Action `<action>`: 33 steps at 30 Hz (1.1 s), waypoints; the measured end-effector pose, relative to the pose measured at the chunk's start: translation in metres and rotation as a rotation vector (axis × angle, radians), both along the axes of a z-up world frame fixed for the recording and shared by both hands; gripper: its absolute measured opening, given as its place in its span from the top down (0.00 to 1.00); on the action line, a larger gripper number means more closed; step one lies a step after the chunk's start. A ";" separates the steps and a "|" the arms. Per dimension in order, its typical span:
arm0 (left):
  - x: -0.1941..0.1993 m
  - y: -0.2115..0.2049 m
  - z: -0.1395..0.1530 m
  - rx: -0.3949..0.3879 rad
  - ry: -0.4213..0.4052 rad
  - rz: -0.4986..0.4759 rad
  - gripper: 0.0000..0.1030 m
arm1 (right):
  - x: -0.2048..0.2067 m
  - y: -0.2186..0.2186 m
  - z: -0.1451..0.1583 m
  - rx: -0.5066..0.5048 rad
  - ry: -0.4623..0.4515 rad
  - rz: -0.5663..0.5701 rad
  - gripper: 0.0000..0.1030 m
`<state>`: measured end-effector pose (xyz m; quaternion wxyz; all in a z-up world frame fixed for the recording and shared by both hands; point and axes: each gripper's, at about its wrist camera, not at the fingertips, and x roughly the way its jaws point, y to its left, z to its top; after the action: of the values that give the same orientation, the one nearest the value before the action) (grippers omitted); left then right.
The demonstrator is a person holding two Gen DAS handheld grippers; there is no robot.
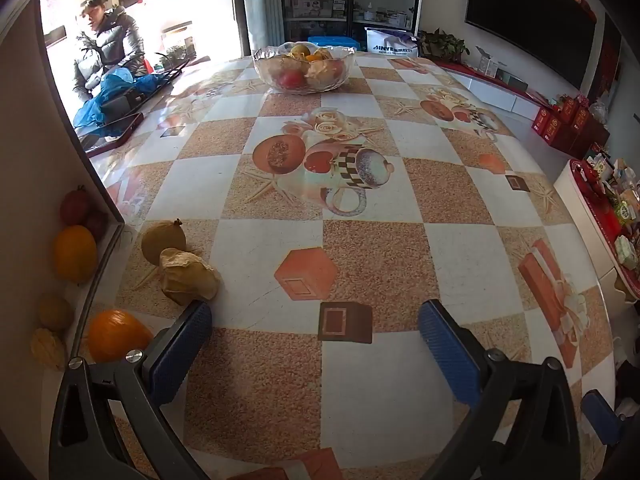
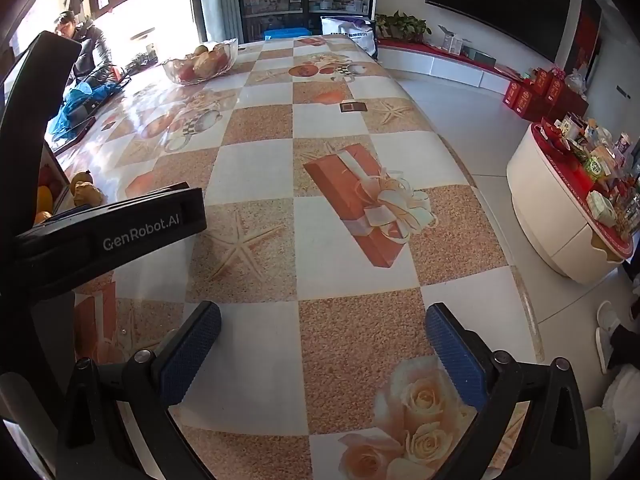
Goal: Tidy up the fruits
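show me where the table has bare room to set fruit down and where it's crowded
Free: the wide checked stretch between the glass bowl and the left gripper, and the cloth by the right gripper. Crowded: the left edge, where the orange, tan fruits and blue bag sit.

Daylight pours in through the window [image 1: 120, 8] at the far left, blown out to white in both views; it throws glare across the left side of the tablecloth [image 1: 360, 248], washing out the pattern there; the man [image 1: 106, 40] by the window is half lit, half shadowed; the room's right side is dimmer; fisheye bending curves the table edges and darkens the corners; focus is fairly sharp centrally, softer toward the rims.
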<state>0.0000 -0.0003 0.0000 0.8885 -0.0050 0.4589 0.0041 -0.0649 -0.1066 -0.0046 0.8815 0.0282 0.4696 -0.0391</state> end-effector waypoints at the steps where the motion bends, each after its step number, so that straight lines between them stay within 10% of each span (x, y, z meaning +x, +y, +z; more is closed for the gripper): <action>1: 0.000 0.000 0.000 -0.001 0.000 0.000 0.00 | 0.000 0.000 0.000 0.000 -0.001 0.000 0.01; 33: 0.000 0.000 0.000 -0.003 0.001 0.000 0.00 | 0.000 0.000 0.000 -0.012 -0.008 0.000 0.01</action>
<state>0.0003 -0.0007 -0.0004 0.8882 -0.0064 0.4594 0.0034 -0.0646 -0.1067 -0.0046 0.8835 0.0231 0.4659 -0.0419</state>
